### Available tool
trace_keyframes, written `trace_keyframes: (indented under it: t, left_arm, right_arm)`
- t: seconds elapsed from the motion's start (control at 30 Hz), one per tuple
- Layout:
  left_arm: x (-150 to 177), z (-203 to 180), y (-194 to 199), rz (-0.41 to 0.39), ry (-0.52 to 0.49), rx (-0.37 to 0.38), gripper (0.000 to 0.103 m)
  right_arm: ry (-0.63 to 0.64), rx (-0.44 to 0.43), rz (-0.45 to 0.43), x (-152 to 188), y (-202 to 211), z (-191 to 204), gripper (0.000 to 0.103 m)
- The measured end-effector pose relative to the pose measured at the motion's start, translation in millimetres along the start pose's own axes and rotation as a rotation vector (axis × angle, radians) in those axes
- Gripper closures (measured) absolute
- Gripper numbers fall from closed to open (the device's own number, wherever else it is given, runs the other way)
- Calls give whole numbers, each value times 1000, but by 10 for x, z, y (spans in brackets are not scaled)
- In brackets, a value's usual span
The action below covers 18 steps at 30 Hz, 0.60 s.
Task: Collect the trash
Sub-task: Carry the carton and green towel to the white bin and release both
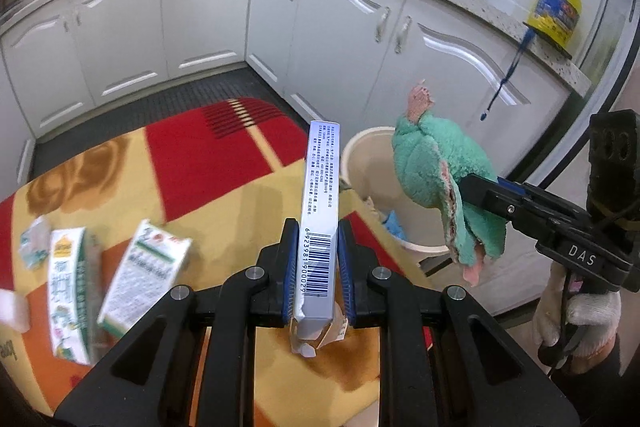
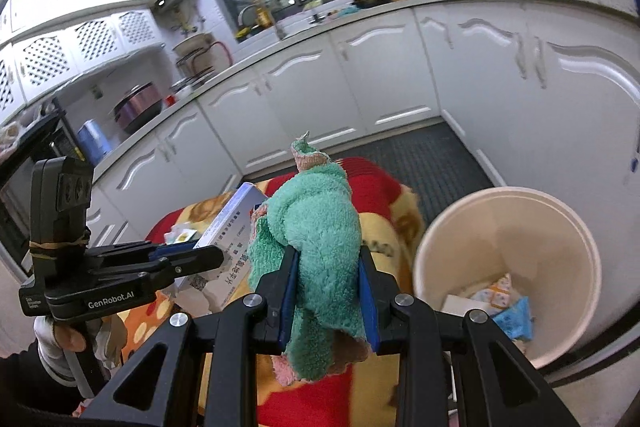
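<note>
The slim white-and-blue box (image 1: pixel 320 211) carries a barcode with the digits "6923981900029" printed beside it; above that run lines of small print too fine to read. The right hand-held gripper (image 1: pixel 466 193) bears white letters "DAS" on its black body. In the right wrist view, the left hand-held gripper (image 2: pixel 218 259) reads "GenRobot.AI" on its side. The two cartons (image 1: pixel 120 279) on the table show print too blurred to read.
</note>
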<state>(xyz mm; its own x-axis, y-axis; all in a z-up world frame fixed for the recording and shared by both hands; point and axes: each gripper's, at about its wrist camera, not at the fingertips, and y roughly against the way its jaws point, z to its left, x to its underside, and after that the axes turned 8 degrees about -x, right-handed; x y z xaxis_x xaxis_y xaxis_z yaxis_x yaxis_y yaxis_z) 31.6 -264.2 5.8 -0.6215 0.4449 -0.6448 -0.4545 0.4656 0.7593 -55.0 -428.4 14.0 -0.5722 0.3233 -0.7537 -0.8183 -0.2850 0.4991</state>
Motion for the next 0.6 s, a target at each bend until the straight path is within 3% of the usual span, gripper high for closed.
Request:
trace_keyframes:
  t: [0.6]
  left_arm:
    - [-230, -687, -631, 77, -55, 83, 87]
  right_arm:
    - [-114, 133, -41, 198, 387, -657, 76]
